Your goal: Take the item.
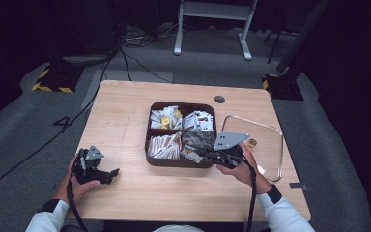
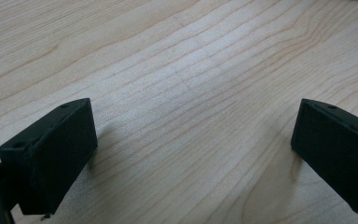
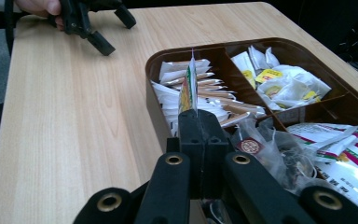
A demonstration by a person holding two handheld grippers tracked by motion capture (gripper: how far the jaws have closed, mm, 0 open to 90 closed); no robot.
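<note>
Seen along the right gripper (image 3: 200,116), its two black jaws are clenched tight on a thin flat packet (image 3: 188,86), which stands upright on its edge straight out of the jaw tips; the packet shows green, yellow and white printing, but no words on it can be read. Just beyond and below the jaw tips is a dark brown tray (image 3: 154,100) split into compartments. The compartment right behind the packet holds a stack of slim white and tan packets (image 3: 214,100). Beside the jaws, to their right, lie clear bags with dark contents, one bearing a small round dark red label (image 3: 250,146) whose marking is too small to read, and next to them white sachets with green and red printing (image 3: 354,165) that is too blurred to make out. Farther off, the compartment past the divider holds crumpled white bags with yellow tags (image 3: 279,81). In the view from above, a clear lid (image 1: 270,150) lies on the table (image 1: 125,116) beside the tray, on the side away from the left gripper (image 1: 108,174). That left gripper is held well apart from the tray, close to the near edge of the table, its jaws released and spread wide with bare pale wood grain between them.
</note>
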